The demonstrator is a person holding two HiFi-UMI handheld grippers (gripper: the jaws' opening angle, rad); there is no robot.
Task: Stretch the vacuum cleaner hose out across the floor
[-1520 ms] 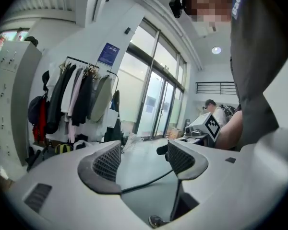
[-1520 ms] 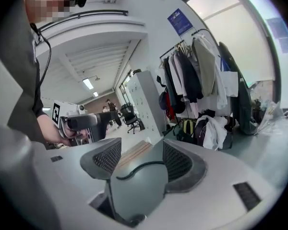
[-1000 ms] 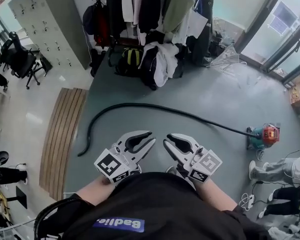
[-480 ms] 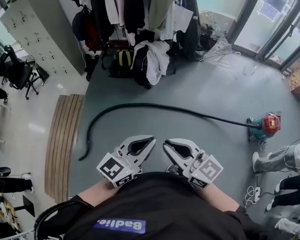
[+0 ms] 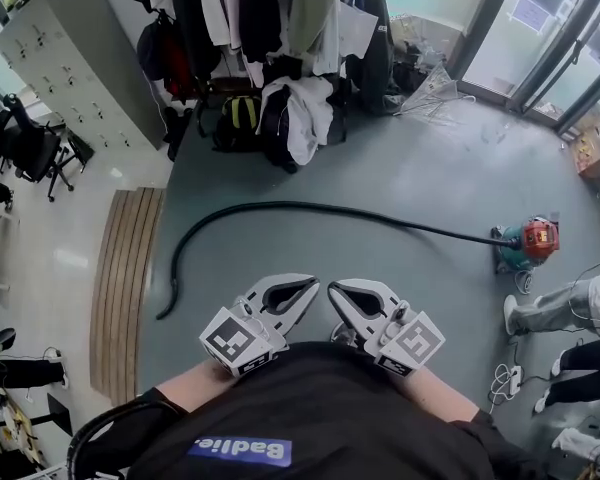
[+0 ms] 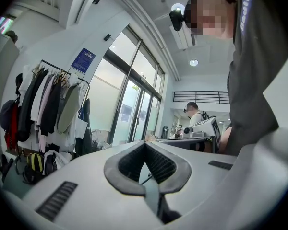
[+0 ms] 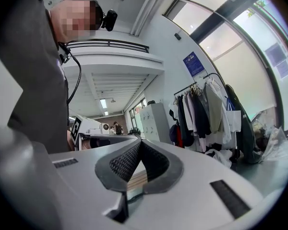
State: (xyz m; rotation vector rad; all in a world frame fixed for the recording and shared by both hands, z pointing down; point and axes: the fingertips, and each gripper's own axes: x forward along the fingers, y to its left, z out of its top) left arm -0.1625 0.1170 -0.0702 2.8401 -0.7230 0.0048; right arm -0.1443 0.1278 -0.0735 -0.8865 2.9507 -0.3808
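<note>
The long black vacuum cleaner hose lies on the grey-green floor in a wide arc. One end is at the red and teal vacuum cleaner on the right, and the free end curls down near the wooden slatted strip on the left. The left gripper and the right gripper are held side by side close to the person's chest, well apart from the hose. Each has its fingers pressed fully together with nothing between them.
</note>
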